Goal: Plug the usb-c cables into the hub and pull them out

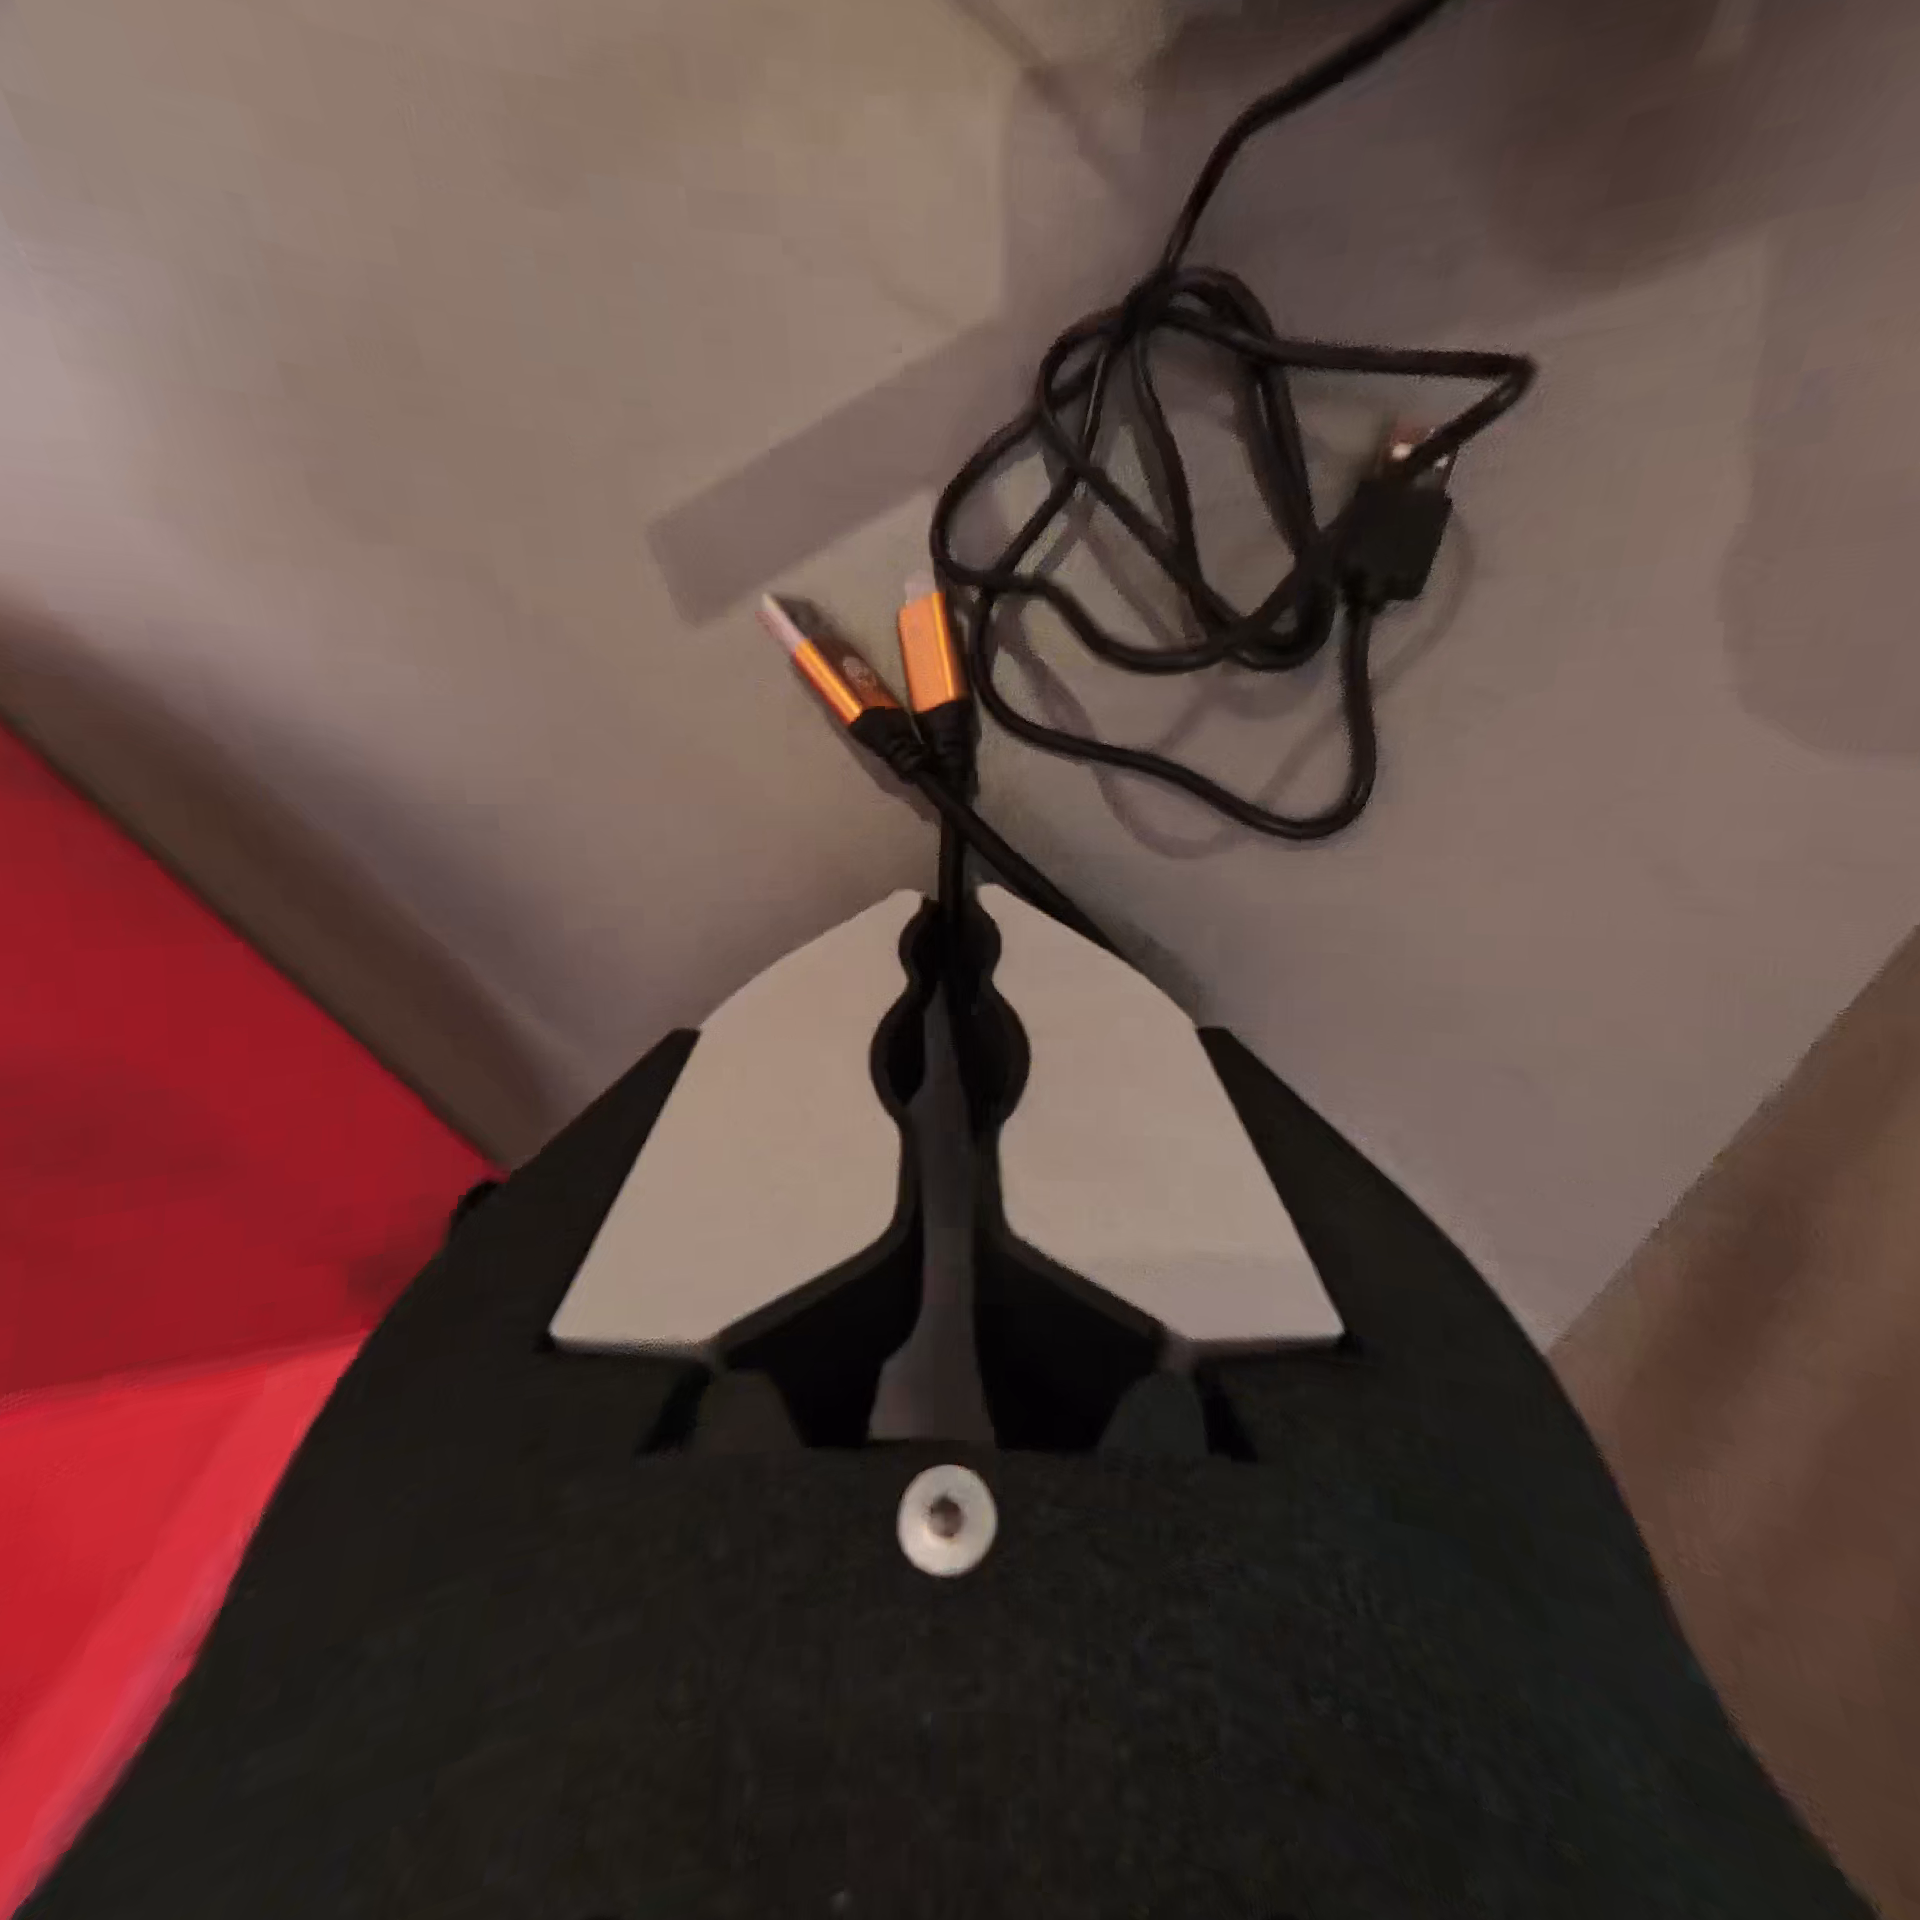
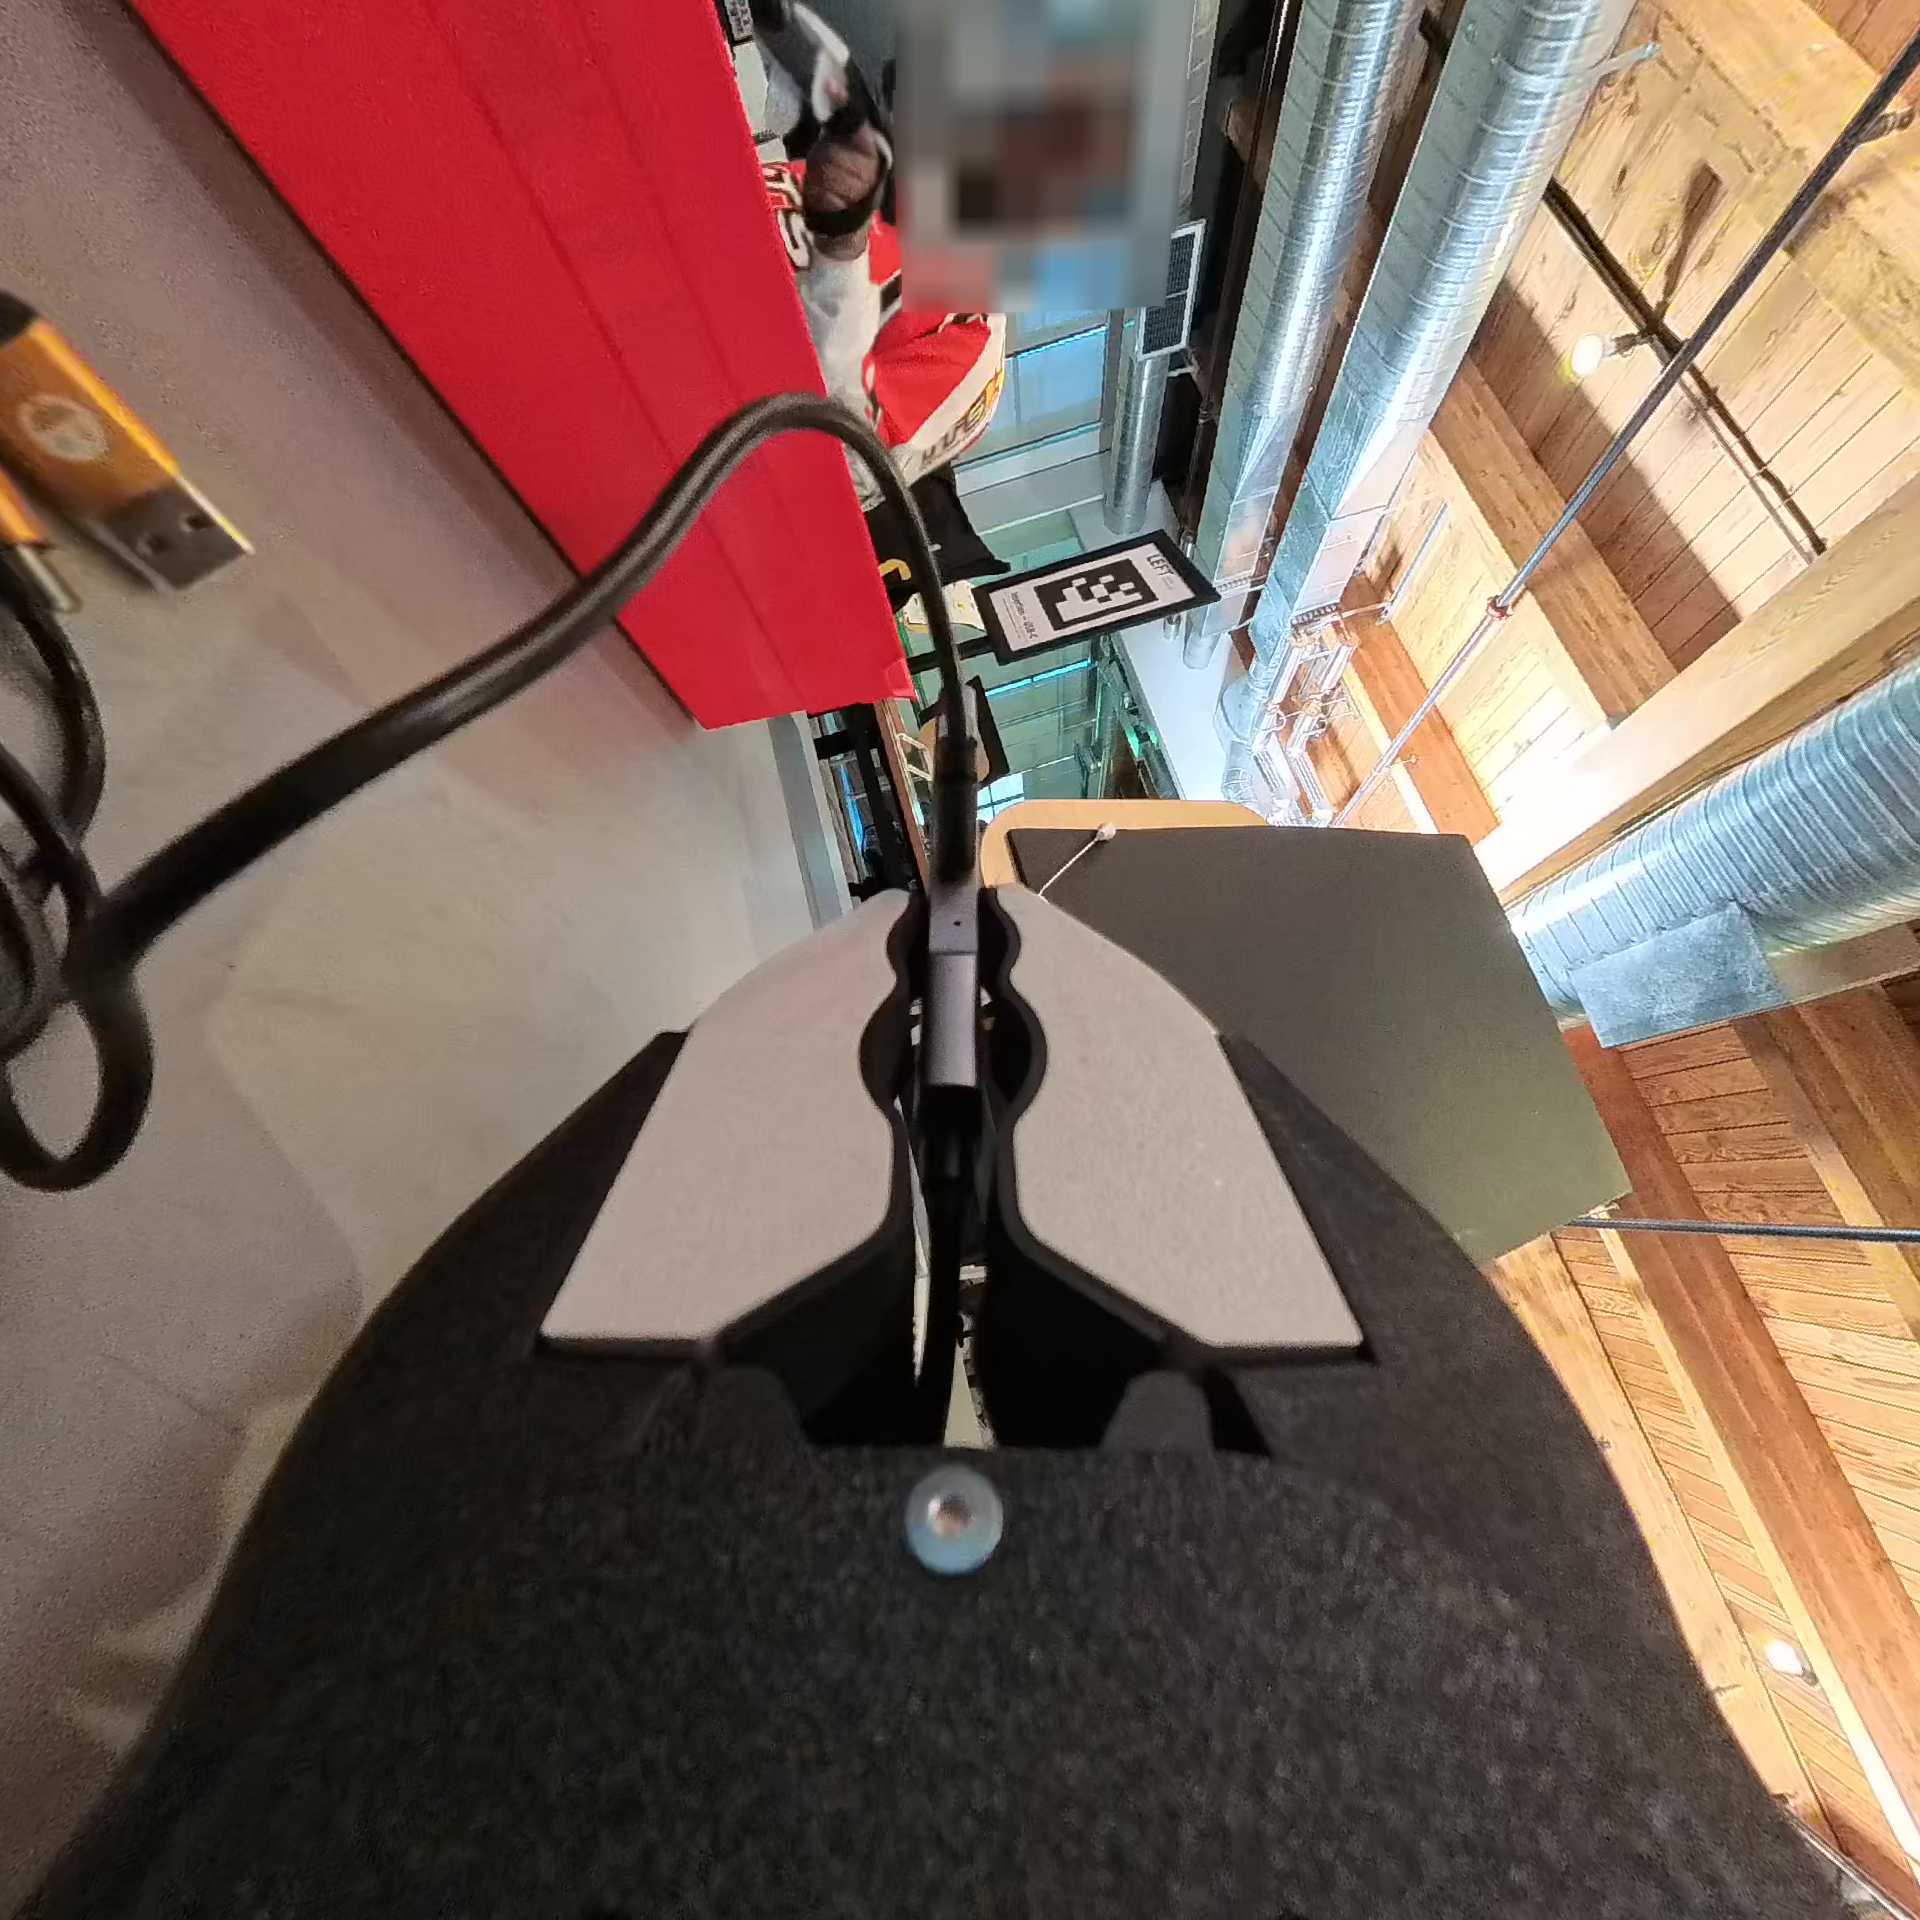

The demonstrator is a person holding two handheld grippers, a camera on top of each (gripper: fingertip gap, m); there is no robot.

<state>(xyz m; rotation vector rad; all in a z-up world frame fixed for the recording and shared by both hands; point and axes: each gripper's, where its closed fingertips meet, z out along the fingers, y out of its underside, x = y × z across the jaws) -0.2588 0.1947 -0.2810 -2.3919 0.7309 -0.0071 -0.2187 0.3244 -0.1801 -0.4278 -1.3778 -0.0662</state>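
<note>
Firmly in left claw: cables; in right claw: hub.

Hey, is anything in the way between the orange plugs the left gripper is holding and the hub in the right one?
Nothing visible blocks them. The left gripper pinches both cables just behind the orange plugs, which point over bare table. The cable tangle lies to one side. The right gripper clamps the hub.

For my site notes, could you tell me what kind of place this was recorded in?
Probably an indoor workshop or lab in a converted industrial space: exposed silver ducts under a timber ceiling, a red partition beside the grey table.
</note>
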